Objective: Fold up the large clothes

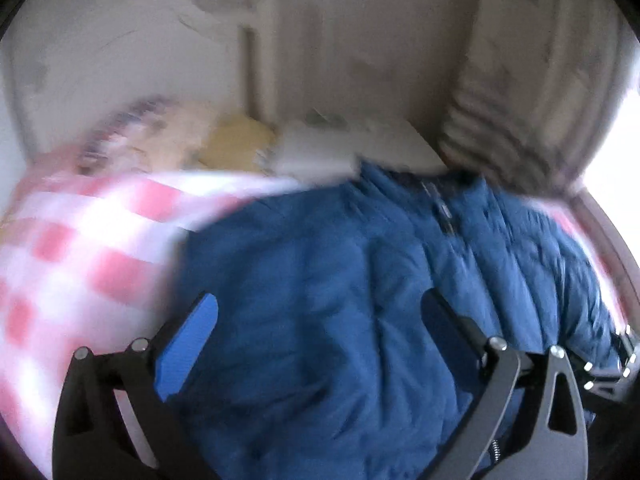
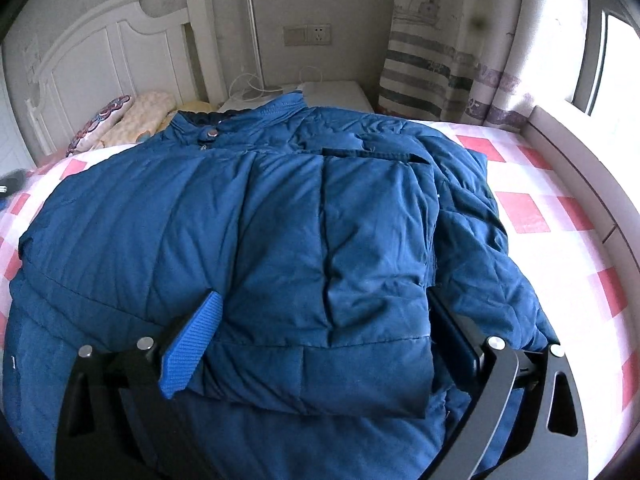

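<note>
Tongs: left tongs [image 1: 320, 344] and right tongs [image 2: 324, 344] both spread wide, gripping nothing.
Bed: pink-checked sheet [image 2: 560, 216] under blue padded jacket [image 2: 256, 216].
Room: white headboard [image 2: 120, 48], striped curtain [image 2: 440, 60].

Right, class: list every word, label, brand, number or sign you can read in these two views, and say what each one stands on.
None can be read.
Jacket: no readable label or brand; its snap button is too small to tell.
Curtain: printed pictures and faint letter-like shapes, too blurred to read.
Wall socket: no legible marking.
Left wrist view: motion-blurred throughout, nothing legible.
</note>
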The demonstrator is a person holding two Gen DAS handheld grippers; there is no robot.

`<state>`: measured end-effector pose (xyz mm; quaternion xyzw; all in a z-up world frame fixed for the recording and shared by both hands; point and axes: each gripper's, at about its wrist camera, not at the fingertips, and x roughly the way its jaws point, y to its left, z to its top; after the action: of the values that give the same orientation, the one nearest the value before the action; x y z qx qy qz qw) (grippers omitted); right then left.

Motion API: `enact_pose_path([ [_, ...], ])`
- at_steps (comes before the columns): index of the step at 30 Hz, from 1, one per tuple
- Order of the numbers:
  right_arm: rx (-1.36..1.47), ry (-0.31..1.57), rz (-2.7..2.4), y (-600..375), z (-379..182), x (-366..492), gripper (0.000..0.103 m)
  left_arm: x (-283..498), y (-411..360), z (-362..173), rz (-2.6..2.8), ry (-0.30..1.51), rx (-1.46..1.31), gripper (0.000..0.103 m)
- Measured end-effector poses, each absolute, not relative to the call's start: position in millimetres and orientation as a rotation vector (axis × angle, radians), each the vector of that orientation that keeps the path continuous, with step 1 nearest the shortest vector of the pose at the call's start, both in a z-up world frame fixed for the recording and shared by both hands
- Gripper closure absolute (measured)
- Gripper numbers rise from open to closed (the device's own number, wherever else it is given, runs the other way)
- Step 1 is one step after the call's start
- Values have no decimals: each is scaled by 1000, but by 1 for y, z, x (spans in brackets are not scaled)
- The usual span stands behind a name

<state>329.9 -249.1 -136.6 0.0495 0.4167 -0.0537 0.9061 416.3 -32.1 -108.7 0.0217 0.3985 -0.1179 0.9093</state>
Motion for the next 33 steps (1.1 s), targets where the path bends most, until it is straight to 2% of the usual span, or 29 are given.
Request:
enact_pose_path([
  [2,101,861,-112,-249,-136,330,8,424,-44,-136,-267,865,98,2],
  [3,101,860,-111,-249,-136,330,8,419,-50,-149,-254,819,155,2],
  [11,140,838,-96,-254,-133,325,8,414,-48,-148,-251,795,146,2],
  [17,115,647,-139,-245,-86,309,7,414,-50,-151,-251,795,145,2],
  [21,45,732,-77,-226,-84,348,7,415,-50,-150,-252,795,144,2],
  [24,-22,868,-111,-220,-121,388,6,415,-49,-150,-252,794,145,2],
  [26,-51,861,-102,-217,-139,393,4,415,-50,-150,-251,795,143,2],
  [33,-35,864,-97,-218,-140,391,4,416,-49,-151,-249,795,144,2],
])
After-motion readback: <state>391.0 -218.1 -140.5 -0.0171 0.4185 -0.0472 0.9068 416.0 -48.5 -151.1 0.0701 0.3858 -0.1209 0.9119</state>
